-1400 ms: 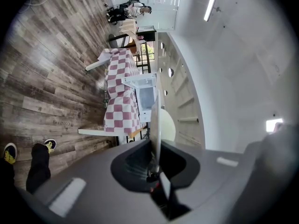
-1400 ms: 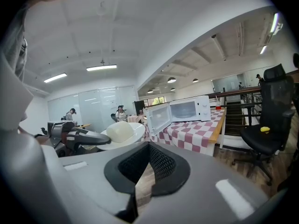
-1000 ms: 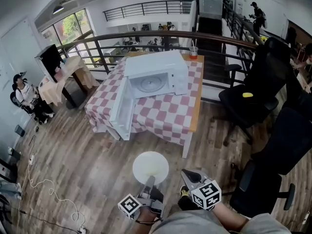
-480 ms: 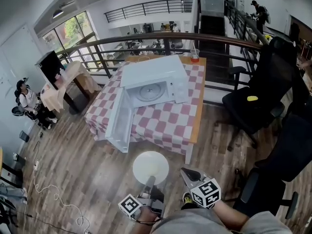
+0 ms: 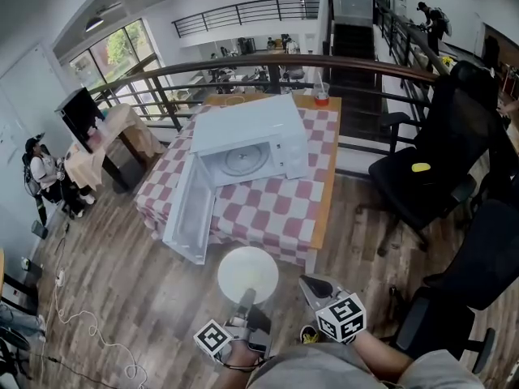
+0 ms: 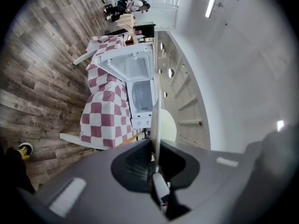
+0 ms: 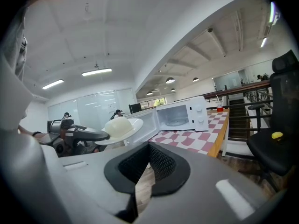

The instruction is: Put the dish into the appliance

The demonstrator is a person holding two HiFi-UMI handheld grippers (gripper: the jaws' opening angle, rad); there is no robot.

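Left tool [image 5: 246, 300] is clenched on the rim of the white plate [image 5: 248, 272], low at frame centre, near the checkered surface [image 5: 272, 209] bearing the open microwave [image 5: 243, 128]. Beside it, the right tool [image 5: 311, 285] is closed and empty.

A: Looks like an open-plan office, mezzanine level maybe?

B: Yep. Black swivel chairs [image 5: 422, 156], curved railing [image 5: 243, 61] over a lower floor, staircase [image 5: 350, 45], ceiling strip lights [image 7: 96, 72], glass-walled rooms [image 7: 96, 107]. Definitely not a home.

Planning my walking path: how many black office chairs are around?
2. One chair stands beside the checkered table's right end; another chair is nearer, at lower right. More may be hidden.
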